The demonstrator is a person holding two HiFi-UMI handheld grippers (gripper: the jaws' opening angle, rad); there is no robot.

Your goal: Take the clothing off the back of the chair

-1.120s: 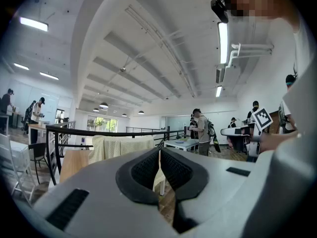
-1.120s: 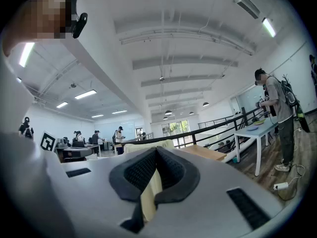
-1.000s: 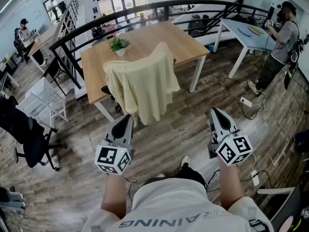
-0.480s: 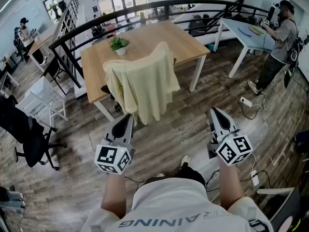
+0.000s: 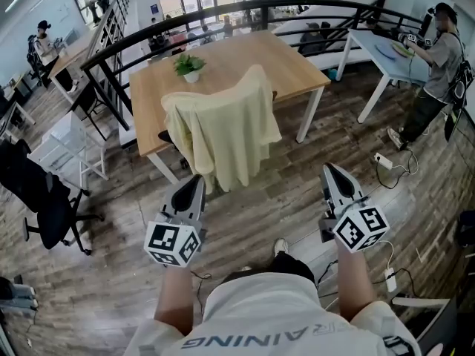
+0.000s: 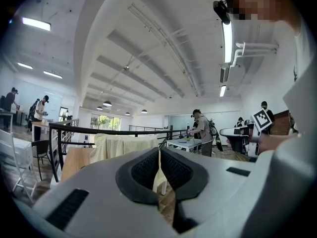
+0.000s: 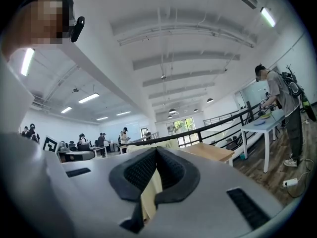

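Currently left gripper (image 5: pixel 197 180) and right gripper (image 5: pixel 329 170) fingers meet, empty.

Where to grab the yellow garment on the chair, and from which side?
Probably pinch the yellow garment at its two top corners, where it folds over the chair back, left gripper and right gripper one each. Come from the near side; the wooden table blocks the far side. Both jaws are shut: open first.

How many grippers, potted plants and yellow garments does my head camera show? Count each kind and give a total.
Grippers: 2, the left gripper and the right gripper
Potted plant: 1
Yellow garment: 1
Total: 4
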